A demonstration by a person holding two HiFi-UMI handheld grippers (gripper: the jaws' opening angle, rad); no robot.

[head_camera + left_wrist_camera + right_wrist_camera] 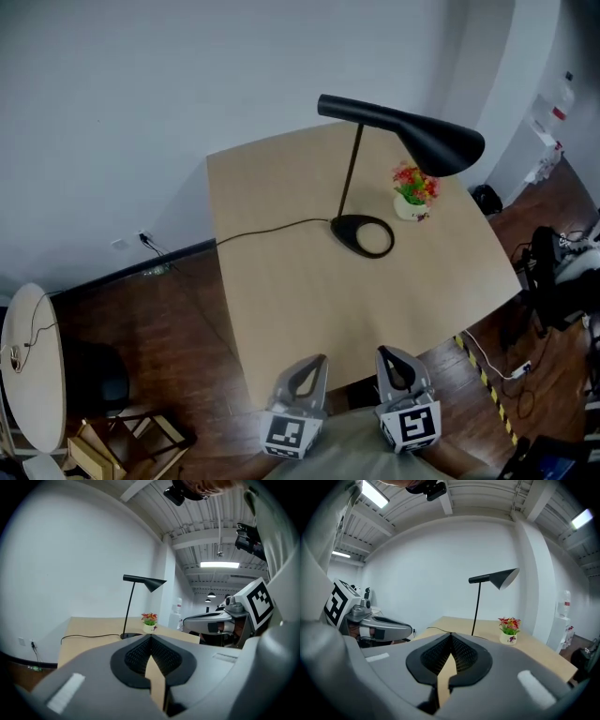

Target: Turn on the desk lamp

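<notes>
A black desk lamp (356, 169) stands on the wooden table (281, 281). Its oval base (363, 234) rests mid-table, its cone shade (436, 142) hangs over the far right part, and its cord (267, 229) runs off the left edge. The shade looks dark. My left gripper (307, 367) and right gripper (394, 361) hover side by side over the table's near edge, well short of the base. Both are shut with nothing between the jaws. The lamp (138, 603) shows ahead in the left gripper view, and the lamp (487, 597) in the right gripper view.
A small white pot of red and yellow flowers (414, 192) stands right of the lamp base, under the shade. A round side table (33, 366) and a black chair (103, 380) are on the floor at left. Cables and black gear (553, 272) lie at right.
</notes>
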